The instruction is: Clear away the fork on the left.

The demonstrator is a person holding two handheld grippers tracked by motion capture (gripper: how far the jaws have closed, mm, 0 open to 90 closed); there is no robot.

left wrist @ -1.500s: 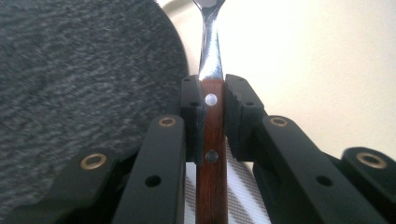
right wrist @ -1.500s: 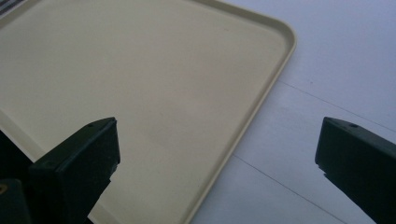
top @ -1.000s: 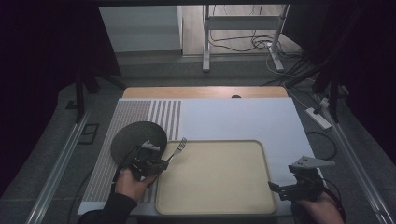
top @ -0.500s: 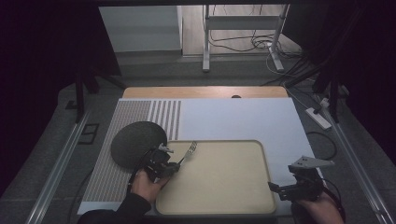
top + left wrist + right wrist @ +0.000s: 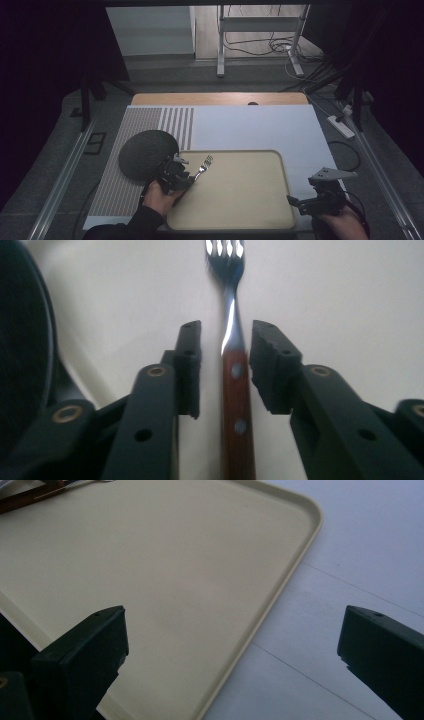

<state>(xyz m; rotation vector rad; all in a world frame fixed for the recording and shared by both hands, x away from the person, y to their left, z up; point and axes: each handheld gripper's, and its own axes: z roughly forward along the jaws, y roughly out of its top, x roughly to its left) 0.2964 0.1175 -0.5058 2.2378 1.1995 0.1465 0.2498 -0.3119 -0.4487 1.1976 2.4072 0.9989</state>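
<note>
Left gripper [image 5: 225, 370]: jaws just opened slightly, fork [image 5: 234, 385] lies between them, clear gaps either side, at the tray's [image 5: 250, 220] left edge; right gripper [image 5: 232, 645] is held wide open, nothing gripped

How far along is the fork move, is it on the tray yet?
Done: the fork has reached the beige tray, beside the dark plate. In hand: the left tongs have just been opening; small gaps show either side of the wooden handle, so it looks freshly released. Left: backing the left tongs away. The right tongs wait open at the tray's corner.
</note>
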